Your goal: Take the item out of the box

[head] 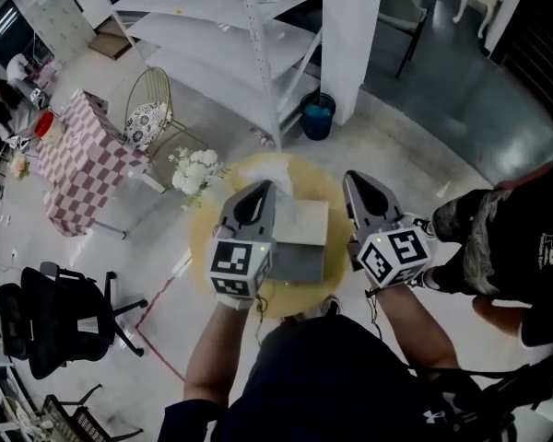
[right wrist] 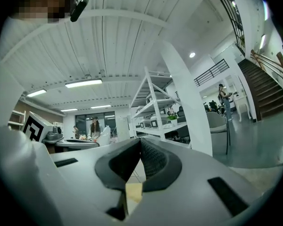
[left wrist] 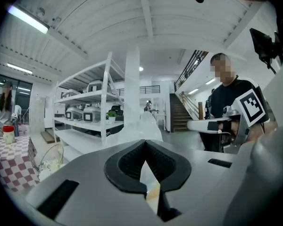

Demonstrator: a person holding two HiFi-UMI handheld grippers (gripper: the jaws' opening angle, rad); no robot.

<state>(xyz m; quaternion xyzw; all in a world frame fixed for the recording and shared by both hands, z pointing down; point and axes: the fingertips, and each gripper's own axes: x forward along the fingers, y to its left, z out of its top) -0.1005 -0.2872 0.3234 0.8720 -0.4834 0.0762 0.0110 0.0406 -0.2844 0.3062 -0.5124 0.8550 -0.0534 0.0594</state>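
**Jaws.** Left gripper (head: 261, 188): jaws clenched, with the pads meeting at the tips and a narrow gap showing only behind them. One white crumpled item (head: 269, 167) rises directly at those tips. Whether its edge is caught between the pads cannot be told. Right gripper (head: 354, 179): jaws clenched in the same way, with nothing between them.

**Pose.** Both grippers are held close to level, above bench height. One is on each side of the box (head: 300, 242), and both point away from the wearer. The left gripper overlaps the box's left edge and the right gripper sits just off its right edge. The left forearm (head: 207, 357) and right forearm (head: 407, 325) reach forward from the body, roughly parallel.

**Item position.** It is at the far left side of the box, just beyond the left tips. Whether it is clear of the box cannot be told.

**Count.**
- At the box: two grippers, one box, one white item, and one round yellow bench (head: 205, 238) carrying the box.
- Beyond the box: one white shelving rack (head: 249, 53), one blue bin (head: 318, 115), one wire chair (head: 152, 109) and one bunch of white flowers (head: 195, 168).
- Left of the box: one table under a checked cloth (head: 83, 164) and one black office chair (head: 60, 316).
- Right of the box: one bystander (head: 507, 238), standing.
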